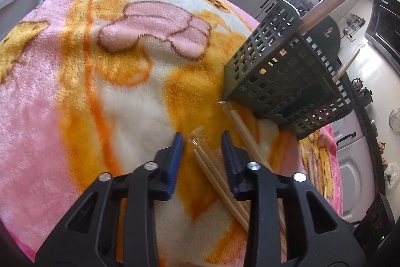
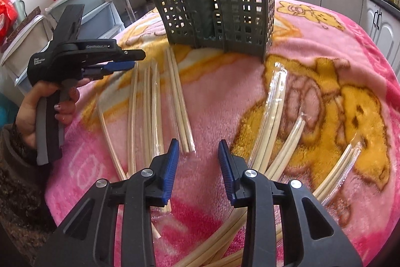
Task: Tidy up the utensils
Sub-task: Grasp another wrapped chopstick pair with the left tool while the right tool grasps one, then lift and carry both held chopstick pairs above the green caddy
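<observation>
Chopsticks [image 2: 181, 101] in clear wrappers lie scattered all over the pink blanket [image 2: 312, 46], just in front of the green utensil holder [image 2: 220, 14]. Left gripper [image 1: 201, 142] hangs over one wrapped pair [image 1: 215, 172], jaws spread. Right gripper [image 2: 198, 149] jaws are spread too, gripping nothing.

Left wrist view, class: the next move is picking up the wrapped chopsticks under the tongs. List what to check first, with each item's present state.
1. Left tongs open: ok.
2. Wrapped chopstick pair between the fingers: ok.
3. Fingers touching the pair: cannot tell.
4. Second pair outside the fingers: ok.
5. Green holder upright on the blanket: ok.
6. Right tongs open, holding nothing: ok.
</observation>
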The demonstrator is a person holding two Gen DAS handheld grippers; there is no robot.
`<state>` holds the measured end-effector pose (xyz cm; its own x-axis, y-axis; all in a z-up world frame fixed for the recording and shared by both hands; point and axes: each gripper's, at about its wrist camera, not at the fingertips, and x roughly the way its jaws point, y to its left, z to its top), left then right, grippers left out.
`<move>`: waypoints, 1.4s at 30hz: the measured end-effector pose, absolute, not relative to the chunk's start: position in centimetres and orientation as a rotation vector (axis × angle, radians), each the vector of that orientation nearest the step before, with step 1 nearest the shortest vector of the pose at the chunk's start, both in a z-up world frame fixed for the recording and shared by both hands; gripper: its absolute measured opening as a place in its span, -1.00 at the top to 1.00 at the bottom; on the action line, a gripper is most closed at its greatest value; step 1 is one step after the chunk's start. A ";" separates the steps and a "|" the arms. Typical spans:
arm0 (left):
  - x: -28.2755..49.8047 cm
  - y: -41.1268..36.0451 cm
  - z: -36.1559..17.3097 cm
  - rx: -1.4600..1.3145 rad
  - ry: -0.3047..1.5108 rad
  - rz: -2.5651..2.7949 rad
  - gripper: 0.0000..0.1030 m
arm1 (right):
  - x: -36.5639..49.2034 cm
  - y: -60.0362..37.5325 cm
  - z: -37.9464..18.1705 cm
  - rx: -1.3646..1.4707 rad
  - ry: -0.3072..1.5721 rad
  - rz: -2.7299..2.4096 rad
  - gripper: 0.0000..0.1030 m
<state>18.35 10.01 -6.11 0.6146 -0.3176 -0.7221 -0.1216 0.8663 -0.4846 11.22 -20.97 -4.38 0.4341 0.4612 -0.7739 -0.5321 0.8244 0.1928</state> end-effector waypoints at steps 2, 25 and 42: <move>18.4 10.1 -6.3 -0.527 0.914 -0.112 0.69 | 11.2 -21.0 -4.5 -0.085 0.940 0.621 0.41; 16.2 11.6 -1.8 -0.537 0.766 -0.127 0.87 | 9.8 -23.5 1.4 -0.005 0.730 0.613 0.92; 14.3 9.2 7.4 -0.495 0.557 -0.258 0.92 | 9.4 -23.2 10.1 -0.017 0.470 0.662 0.93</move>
